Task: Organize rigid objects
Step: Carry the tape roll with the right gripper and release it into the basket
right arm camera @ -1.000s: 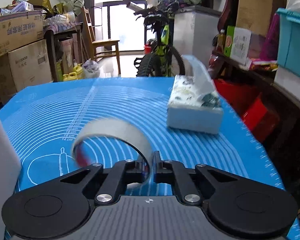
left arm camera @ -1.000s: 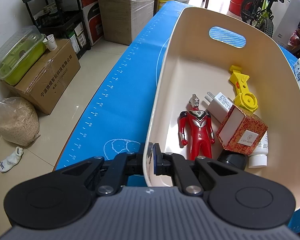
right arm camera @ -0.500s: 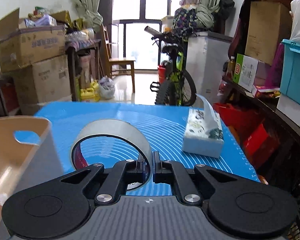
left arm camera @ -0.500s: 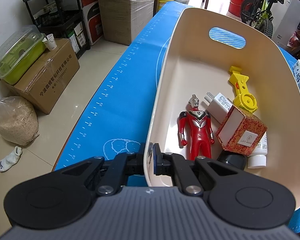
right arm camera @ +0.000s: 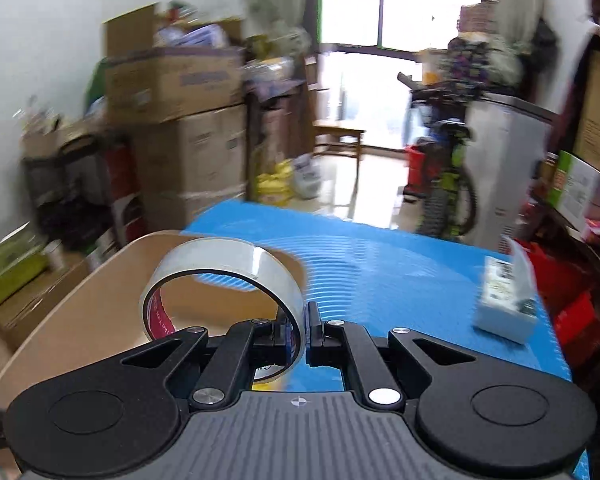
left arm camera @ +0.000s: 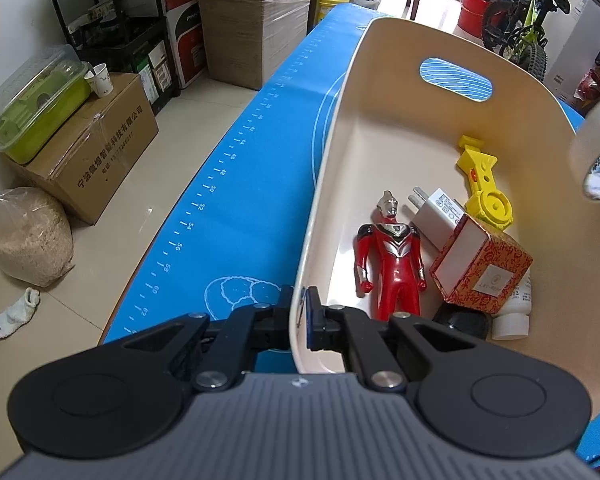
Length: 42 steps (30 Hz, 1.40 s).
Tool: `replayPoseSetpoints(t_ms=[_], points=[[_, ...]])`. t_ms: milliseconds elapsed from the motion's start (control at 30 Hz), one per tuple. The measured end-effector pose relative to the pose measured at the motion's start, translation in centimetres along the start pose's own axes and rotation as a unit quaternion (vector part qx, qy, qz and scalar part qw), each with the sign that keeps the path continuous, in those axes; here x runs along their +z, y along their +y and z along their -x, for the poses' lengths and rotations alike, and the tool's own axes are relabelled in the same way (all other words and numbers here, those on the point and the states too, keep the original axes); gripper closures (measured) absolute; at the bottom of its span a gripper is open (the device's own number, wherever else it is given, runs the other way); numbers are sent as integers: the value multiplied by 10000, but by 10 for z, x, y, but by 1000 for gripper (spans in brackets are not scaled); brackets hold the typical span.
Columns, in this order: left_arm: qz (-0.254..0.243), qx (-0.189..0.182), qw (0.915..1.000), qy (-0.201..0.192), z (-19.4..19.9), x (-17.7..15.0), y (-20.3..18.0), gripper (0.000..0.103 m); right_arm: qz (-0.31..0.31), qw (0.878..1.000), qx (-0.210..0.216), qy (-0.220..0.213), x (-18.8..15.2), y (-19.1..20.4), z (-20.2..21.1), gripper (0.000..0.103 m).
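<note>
My left gripper [left arm camera: 299, 320] is shut on the near rim of a cream plastic basket [left arm camera: 380, 76] that stands on the blue mat [left arm camera: 236, 200]. In the basket lie a red hero figure [left arm camera: 392, 258], a white charger [left arm camera: 438, 212], a yellow plastic part [left arm camera: 484, 188], a red patterned box [left arm camera: 482, 266] and a white bottle [left arm camera: 514, 312]. My right gripper [right arm camera: 298, 330] is shut on a roll of clear tape [right arm camera: 224, 264] and holds it in the air over the basket's rim [right arm camera: 100, 280]. The tape also shows at the right edge of the left wrist view [left arm camera: 598, 152].
A tissue box [right arm camera: 504, 300] lies on the mat to the right. Cardboard boxes [left arm camera: 96, 148], a shelf rack [left arm camera: 112, 24], a sack of grain [left arm camera: 24, 236] and a bicycle [right arm camera: 448, 176] stand around the table.
My right gripper has lifted the tape off the mat and carried it left, up to the basket. The left gripper has kept its hold on the basket rim.
</note>
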State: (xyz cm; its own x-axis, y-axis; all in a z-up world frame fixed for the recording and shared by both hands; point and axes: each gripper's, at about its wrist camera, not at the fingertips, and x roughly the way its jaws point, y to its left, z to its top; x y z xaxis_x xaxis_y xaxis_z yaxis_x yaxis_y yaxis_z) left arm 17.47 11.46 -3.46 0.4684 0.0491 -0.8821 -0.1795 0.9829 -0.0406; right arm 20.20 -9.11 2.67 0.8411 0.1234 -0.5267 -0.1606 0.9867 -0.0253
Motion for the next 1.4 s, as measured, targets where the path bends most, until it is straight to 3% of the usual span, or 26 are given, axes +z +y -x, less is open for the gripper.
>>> replayPoseSetpoints(t_ms=[300,500,533,567,600,733,833,900,1100,1267,1400], points=[[-51,24,10000,-36,1,-1,-1,95,786,9930,454,761,-14,63,-9,86],[-21,48,10000,-39,1,0,-1,95,1058,9835,632,1322,-28,80,-15,83],[-9,44,10000,-37,1,0,-1,95,1073,9823,637,1397,-30,80,-15,79],[0,38,10000,-34,1,0,-1,95,1072,9813,656,1460,-31,77,-15,65],[0,31,10000,-30,1,0,0,95,1050,9808,680,1499,-32,75,-15,59],[-76,67,9999,-91,6,1,-2,93,979,9810,738,1504,-32,69,-3,45],[-190,161,9993,-286,17,1,-7,80,825,9822,818,1474,-25,61,6,31],[-230,186,9990,-347,23,1,-9,51,734,9805,943,1563,-20,57,12,22],[-327,231,9979,-513,48,-4,-14,45,620,9837,862,1453,-10,43,40,10],[-561,150,9956,-729,78,-11,-29,33,318,9883,734,1301,1,26,75,7],[-766,142,9926,-935,106,-22,-43,31,155,9915,572,1157,9,14,105,5]])
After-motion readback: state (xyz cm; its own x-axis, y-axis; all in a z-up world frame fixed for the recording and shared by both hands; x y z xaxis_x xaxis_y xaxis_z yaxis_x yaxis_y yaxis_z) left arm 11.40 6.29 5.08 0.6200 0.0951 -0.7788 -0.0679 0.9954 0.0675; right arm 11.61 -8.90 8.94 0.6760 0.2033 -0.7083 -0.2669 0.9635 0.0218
